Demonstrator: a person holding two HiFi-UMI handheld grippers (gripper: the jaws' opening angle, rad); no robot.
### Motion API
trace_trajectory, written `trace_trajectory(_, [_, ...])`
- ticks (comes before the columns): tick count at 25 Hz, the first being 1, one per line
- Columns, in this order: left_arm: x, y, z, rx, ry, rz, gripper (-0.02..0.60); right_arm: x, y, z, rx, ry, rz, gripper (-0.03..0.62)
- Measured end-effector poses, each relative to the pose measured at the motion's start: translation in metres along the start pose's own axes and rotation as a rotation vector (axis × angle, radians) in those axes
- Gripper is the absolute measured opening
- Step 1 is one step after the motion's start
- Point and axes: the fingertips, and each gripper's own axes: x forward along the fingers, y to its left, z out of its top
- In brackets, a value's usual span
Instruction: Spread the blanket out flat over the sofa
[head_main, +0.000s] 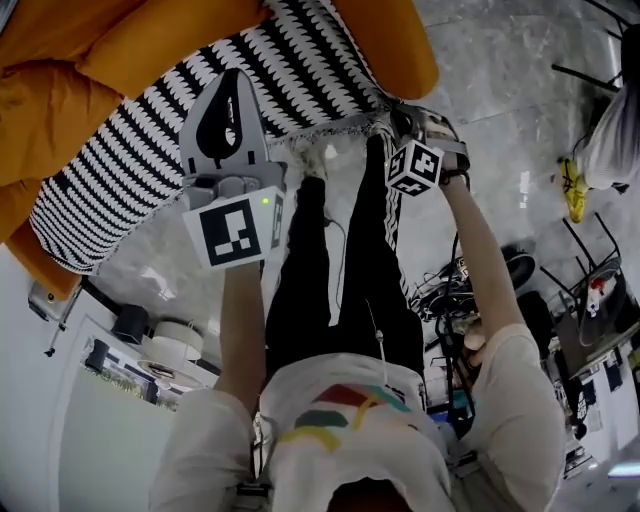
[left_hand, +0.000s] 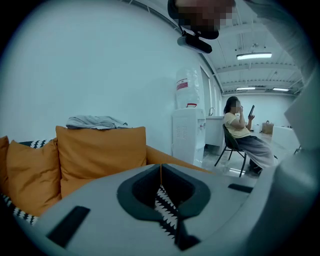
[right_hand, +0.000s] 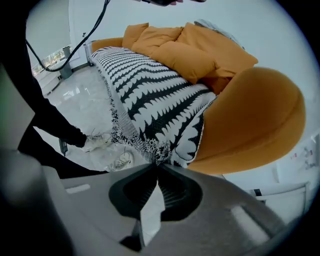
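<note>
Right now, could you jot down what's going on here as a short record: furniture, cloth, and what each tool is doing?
Furniture: orange sofa, loose back cushions
Cloth: black-and-white blanket laid along the sofa, front edge hanging toward the floor
Left tool: left gripper shut on the blanket's edge
Right tool: right gripper shut on the blanket's edge by the armrest
Background: seated person, water dispenser

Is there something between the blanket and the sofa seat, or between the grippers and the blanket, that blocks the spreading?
Nothing visible does. The left gripper and the right gripper are each shut on the blanket's edge, and the blanket lies along the sofa seat. The orange cushions sit behind it, against the backrest.
</note>
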Motion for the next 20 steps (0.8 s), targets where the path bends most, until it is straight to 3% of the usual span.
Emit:
trace_trajectory(11, [0.002, 0.016, -0.031, -0.01, 0.001, 0.017, 0.018, 0.049, 0.007, -0.006, -0.07, 0.05, 0.046, 0.014])
trace_trajectory(20, [-0.004, 0.016, -0.034, -0.056, -0.011, 0.03, 0.018, 0.059, 0.013, -0.006, 0.06, 0.085, 0.066, 0.014])
